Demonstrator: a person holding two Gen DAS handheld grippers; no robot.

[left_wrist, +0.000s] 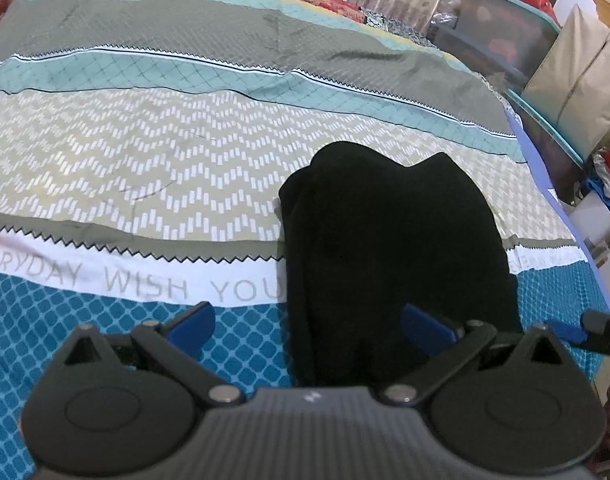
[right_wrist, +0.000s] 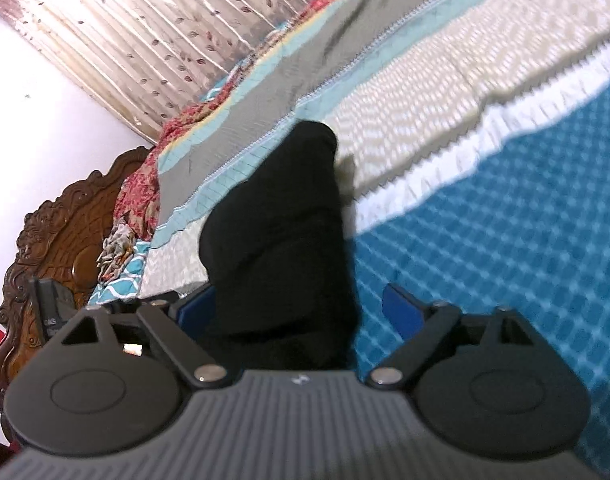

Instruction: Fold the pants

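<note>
Pants [left_wrist: 389, 248] folded near bedspread [left_wrist: 145, 160] right edge.

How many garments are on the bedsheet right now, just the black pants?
1. The black pants lie bunched on the patterned bedsheet, ahead of both open grippers' jaws. Anything beneath them would be hidden.

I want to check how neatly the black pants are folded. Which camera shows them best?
The left wrist view: the black pants lie sharp and nearly whole on the bedspread. The right wrist view shows them blurred, side-on, their near end hidden behind the gripper body.
</note>
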